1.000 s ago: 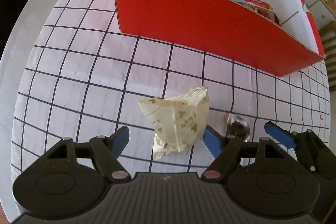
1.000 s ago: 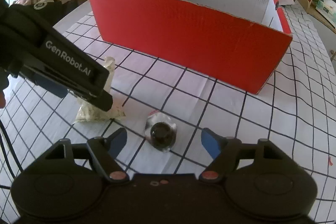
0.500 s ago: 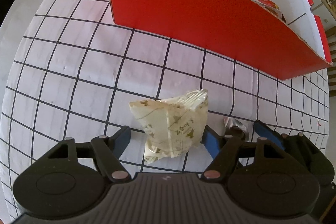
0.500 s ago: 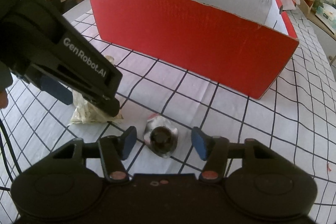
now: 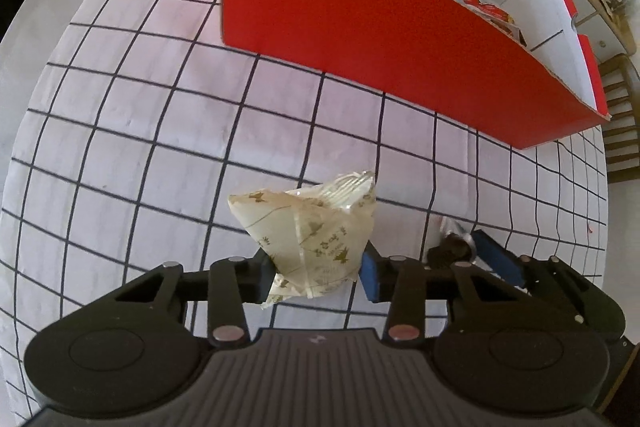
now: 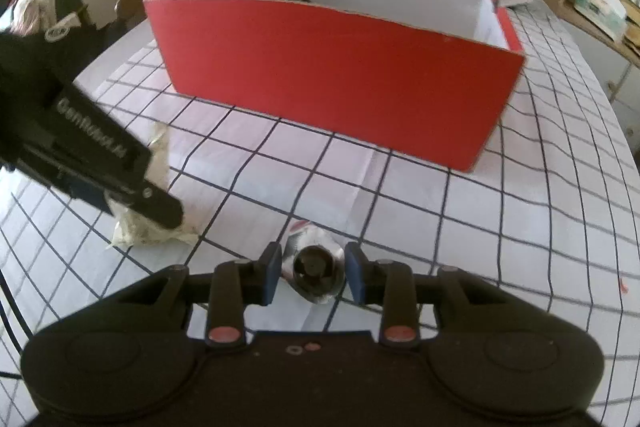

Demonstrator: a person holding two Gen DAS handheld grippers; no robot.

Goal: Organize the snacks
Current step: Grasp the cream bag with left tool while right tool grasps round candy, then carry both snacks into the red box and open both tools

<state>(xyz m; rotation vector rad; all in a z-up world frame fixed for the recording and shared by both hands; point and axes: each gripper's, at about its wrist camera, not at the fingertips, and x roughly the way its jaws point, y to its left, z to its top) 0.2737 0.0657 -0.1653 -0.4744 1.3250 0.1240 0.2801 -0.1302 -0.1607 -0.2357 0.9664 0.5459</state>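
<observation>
With several snacks already seen inside the red box point(image 5: 400, 39) beyond both tongs, a cream packet point(image 5: 316, 243) is being closed on by the left tongs point(image 5: 316, 273) and a foil-wrapped snack point(image 6: 314, 269) by the right tongs point(image 6: 314, 273), both on the table point(image 5: 160, 147) and yet to be boxed.

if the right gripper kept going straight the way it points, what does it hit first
Most likely the small clear-wrapped dark snack already between the right gripper's closing jaws, then the grid tablecloth right beneath it.
</observation>
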